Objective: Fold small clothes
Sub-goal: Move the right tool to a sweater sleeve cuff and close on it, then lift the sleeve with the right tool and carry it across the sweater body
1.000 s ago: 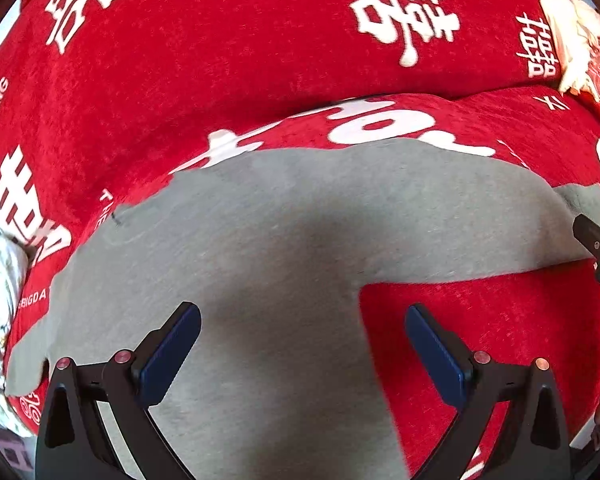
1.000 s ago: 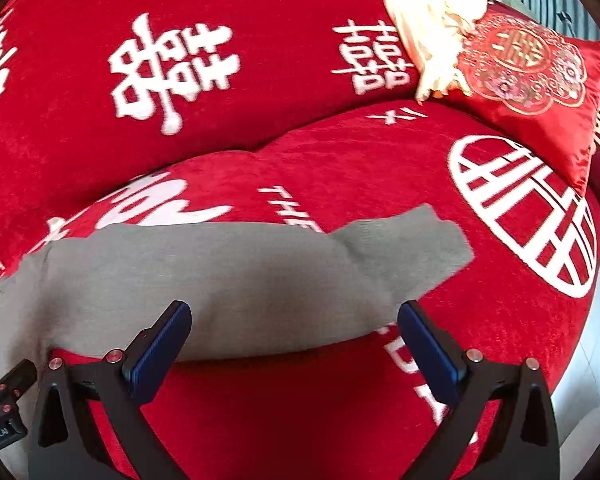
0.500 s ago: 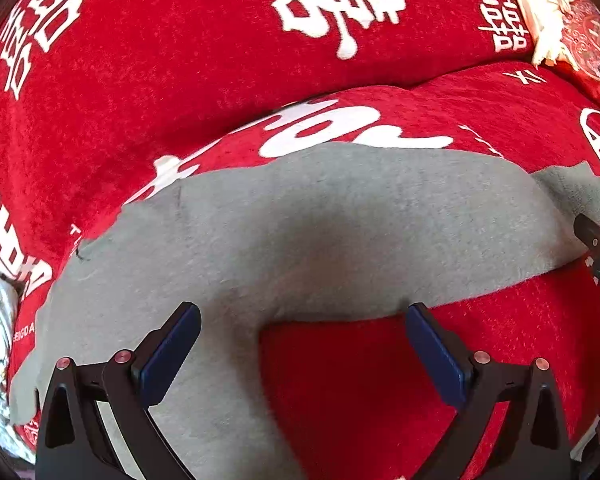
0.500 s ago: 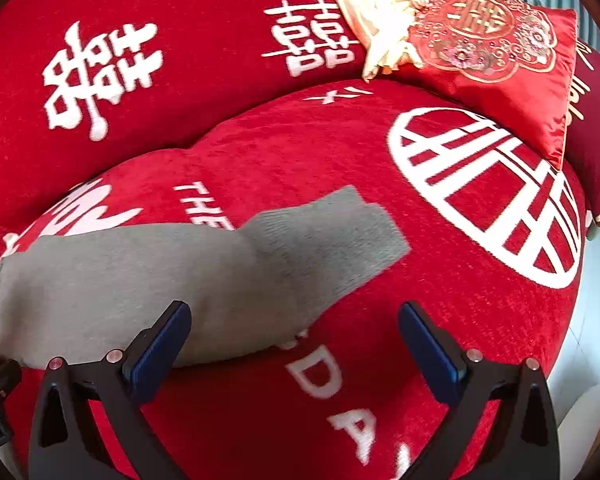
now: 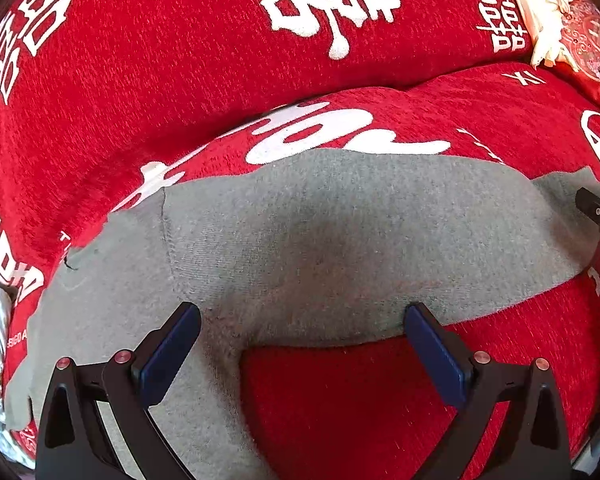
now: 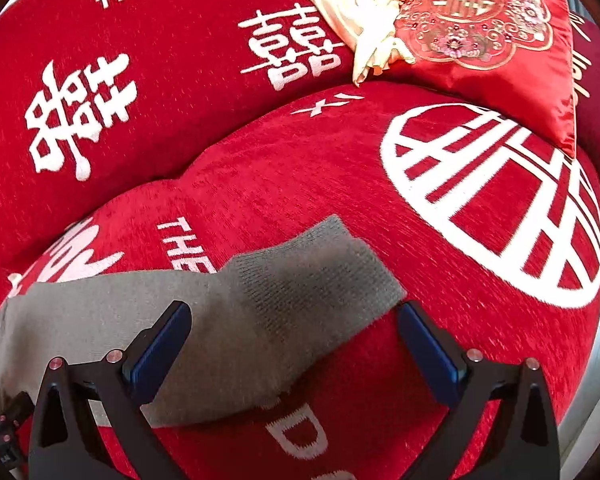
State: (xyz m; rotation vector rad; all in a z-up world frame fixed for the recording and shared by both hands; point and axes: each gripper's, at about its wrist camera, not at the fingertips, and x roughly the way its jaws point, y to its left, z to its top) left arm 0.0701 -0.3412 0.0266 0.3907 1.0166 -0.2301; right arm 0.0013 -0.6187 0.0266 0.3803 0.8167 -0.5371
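Grey knit garment [image 5: 340, 240], spread flat on red sofa cover [image 5: 380, 400] (white lettering). Left gripper [image 5: 300, 344]: jaws wide apart, empty, over the garment's near edge. Right gripper [image 6: 292, 344]: likewise spread, empty, over the ribbed cuff [image 6: 320, 276]. Behind: embroidered red cushion [image 6: 492, 40], cream cloth [image 6: 360, 12] beside it.

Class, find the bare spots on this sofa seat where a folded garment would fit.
Free: the red seat between the grey garment and the embroidered cushion, and the strip in front of the garment. Crowded: the back corner with the cushion and cream cloth.
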